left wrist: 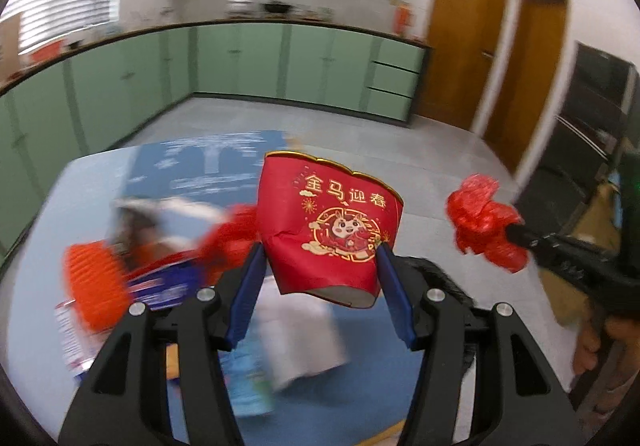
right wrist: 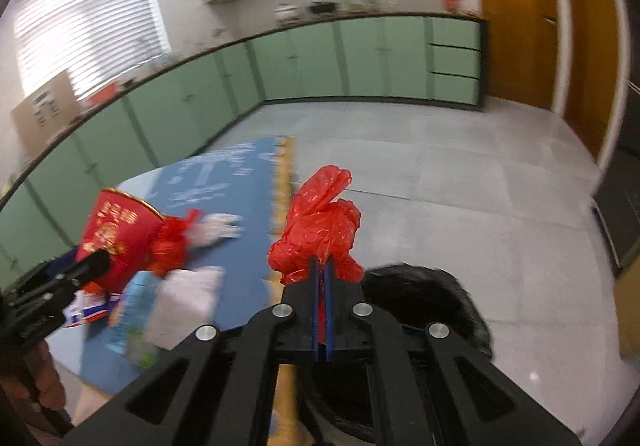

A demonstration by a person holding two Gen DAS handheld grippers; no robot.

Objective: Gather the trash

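**Both hands loaded: red cup in the left, red plastic in the right**

The left hand-held gripper [left wrist: 322, 260] has its blue pads pressed against the two sides of a red paper cup [left wrist: 330, 224], jaws held partway apart by the cup's width. The cup is upright, slightly dented near its lower left, and lifted clear of the tabletop [left wrist: 44, 214]. Holding it by the lower wall keeps the printed body and the rim free, which would suit tipping or dropping it into a bin.

The right hand-held gripper [right wrist: 321, 266] is pressed fully together on a crumpled red plastic bag [right wrist: 320, 230]; the thin film bunches above the fingertips, so a tight pinch is the sensible hold for something this limp. In the left wrist view it hangs to the right, off the tabletop's edge and above the floor.

Just near and right of that gripper lies a black bag [right wrist: 424, 294] on the floor, probably the place for the trash, though its opening is not clearly seen.

More litter remains on the blue mat [right wrist: 240, 174] that covers the tabletop: another red plastic scrap [right wrist: 172, 246], white crumpled paper [right wrist: 188, 302], a light blue wrapper [right wrist: 132, 326] and an orange ridged item [left wrist: 96, 286], all blurred. Judging by this, the collection is only partly done.
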